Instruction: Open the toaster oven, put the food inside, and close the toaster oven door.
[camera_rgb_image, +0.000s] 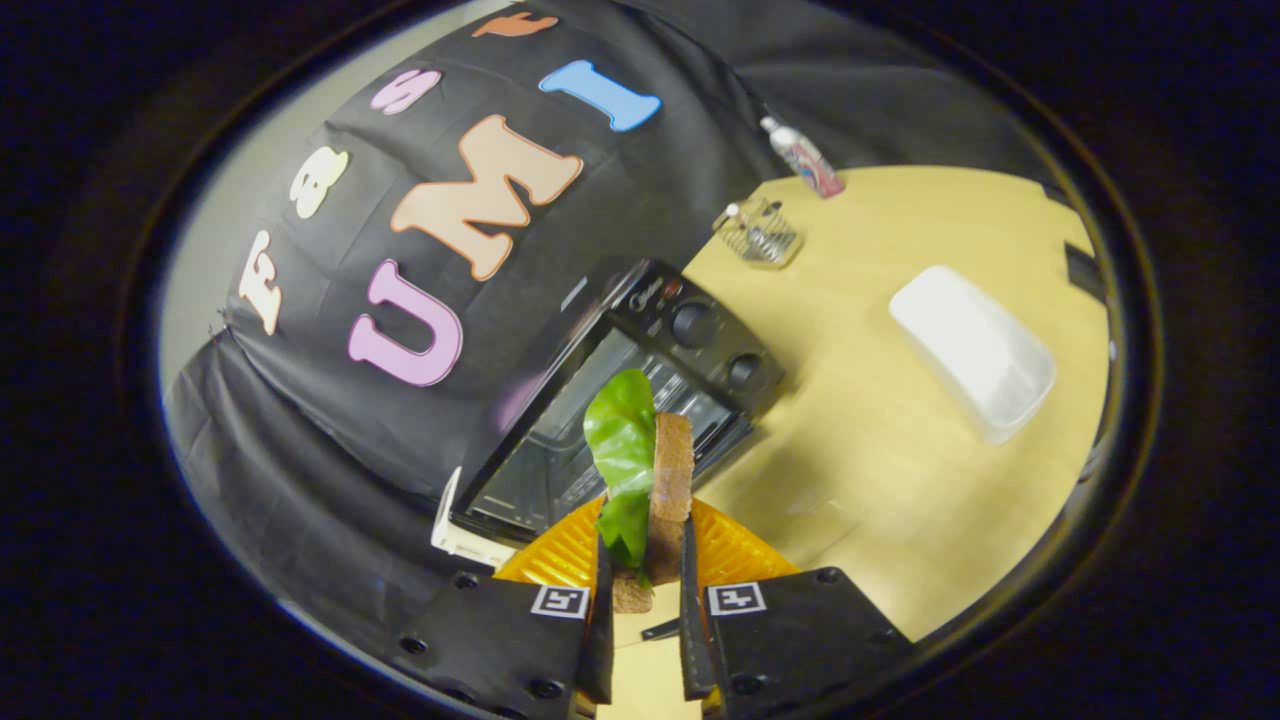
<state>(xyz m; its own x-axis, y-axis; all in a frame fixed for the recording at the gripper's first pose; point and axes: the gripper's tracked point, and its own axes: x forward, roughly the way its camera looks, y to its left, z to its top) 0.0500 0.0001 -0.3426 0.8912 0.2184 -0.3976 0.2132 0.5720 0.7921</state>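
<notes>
Food: we are seeing a brown slice of bread (672, 465) with a green lettuce leaf (620, 440) lying against its left face, both standing on edge between the gripper's fingers and sticking out well ahead of them.
Gripper: we are looking along the gripper (645, 575), and both of its fingers are pressing on the bread and leaf from either side, so it is gripping the food.
Plate: an orange ribbed plastic plate (735, 555) is lying on the desk just under the fingertips, and the held food is hanging above it; we cannot tell whether the bread's lower end is touching the plate.
Toaster oven: a black toaster oven (640, 370) with a glass door and two round black knobs (695, 322) on its control panel is sitting just beyond the plate, against the black cloth wall; the glass door is looking shut, though the food is hiding part of it.
Beside the oven: a small white object (462, 535) is lying at the oven's near corner, left of the plate; we cannot tell what it is.
Desk: the pale wooden desk (880, 440) is carrying everything.
Container: a white rounded plastic container (972, 350) is resting upside down, well apart from the oven.
Far corner: a small wire basket (758, 232) is standing near the wall, and a white and pink bottle (802, 158) is standing beyond it.
</notes>
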